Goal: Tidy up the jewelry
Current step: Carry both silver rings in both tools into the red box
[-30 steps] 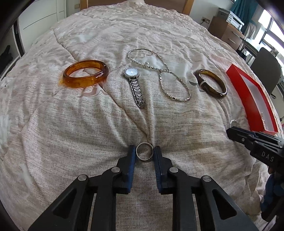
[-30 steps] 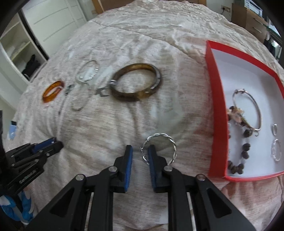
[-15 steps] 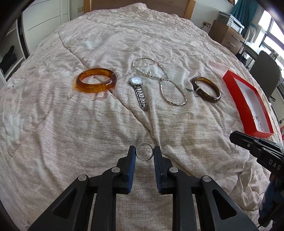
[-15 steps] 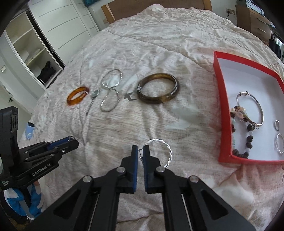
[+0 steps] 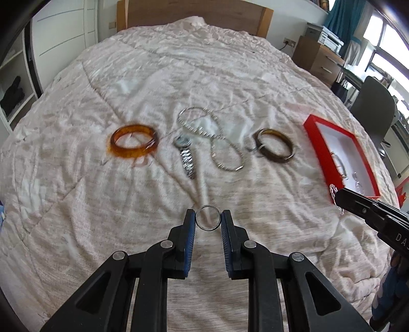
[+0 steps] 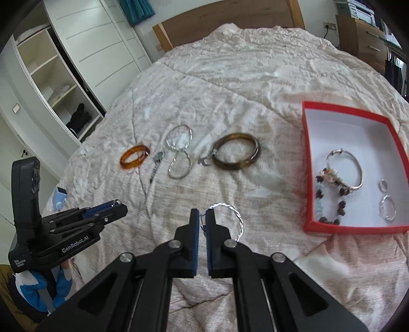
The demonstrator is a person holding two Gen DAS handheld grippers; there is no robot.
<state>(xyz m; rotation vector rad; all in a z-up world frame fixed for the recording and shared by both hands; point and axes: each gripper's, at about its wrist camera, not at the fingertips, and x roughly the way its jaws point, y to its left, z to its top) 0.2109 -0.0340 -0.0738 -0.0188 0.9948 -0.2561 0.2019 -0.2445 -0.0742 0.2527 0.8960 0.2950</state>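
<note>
Bed: a wide bed under a crinkled, pale pink-beige quilted cover (image 5: 127,204) filled most of both views, with a wooden headboard (image 5: 194,10) at the top.
Box: an open red cardboard box with a white inside (image 6: 358,132) lay on the cover at the right of the right wrist view; in the left wrist view it sat at the right edge.
Box contents: a thin silver bangle (image 6: 354,167), a dark-and-pale beaded bracelet (image 6: 329,201) and two small silver hoops (image 6: 387,206) lay inside.
Row on cover: across the middle of the left wrist view, left to right, lay a translucent amber bangle (image 5: 133,144), a silver metal-strap wristwatch (image 5: 185,155), a looped silver chain necklace (image 5: 212,138) and a dark olive-brown bangle (image 5: 274,149), each apart from its neighbour.
Left gripper (image 5: 208,219): black with blue pads, at bottom centre of its own view; the pads stood a little apart, pressed on either side of a small plain silver ring (image 5: 207,217), held clear above the cover.
Right gripper (image 6: 202,221): at bottom centre of its view; the pads were almost together, pinching the edge of a twisted silver wire bangle (image 6: 231,217), which hung out to the right, lifted off the cover.
Hand: a blue glove (image 6: 33,291) held the left gripper's handle at lower left of the right wrist view.
</note>
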